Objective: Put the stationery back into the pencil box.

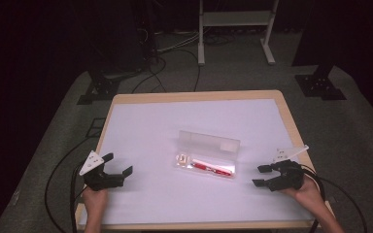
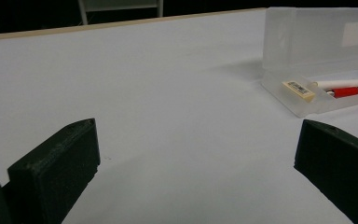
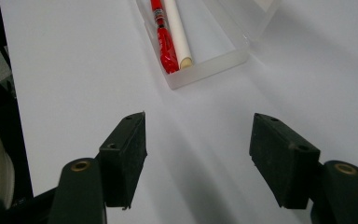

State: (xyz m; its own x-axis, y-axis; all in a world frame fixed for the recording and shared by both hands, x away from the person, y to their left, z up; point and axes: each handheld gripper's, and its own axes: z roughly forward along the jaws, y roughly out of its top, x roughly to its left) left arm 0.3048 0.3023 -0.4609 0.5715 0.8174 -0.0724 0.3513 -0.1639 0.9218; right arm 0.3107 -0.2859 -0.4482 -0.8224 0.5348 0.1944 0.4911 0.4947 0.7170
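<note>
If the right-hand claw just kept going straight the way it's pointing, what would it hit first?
Probably the near end of the clear plastic box. The right gripper is open with bare table between it and the box, where a red pen and white stick lie.

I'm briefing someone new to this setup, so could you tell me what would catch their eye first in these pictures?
The clear case stands open mid-table with its lid up, on the white table. Inside lie a red pen, a white pen and an eraser at one end. On either side of it, the left gripper and the right gripper are open and empty, pointing toward the case.
</note>
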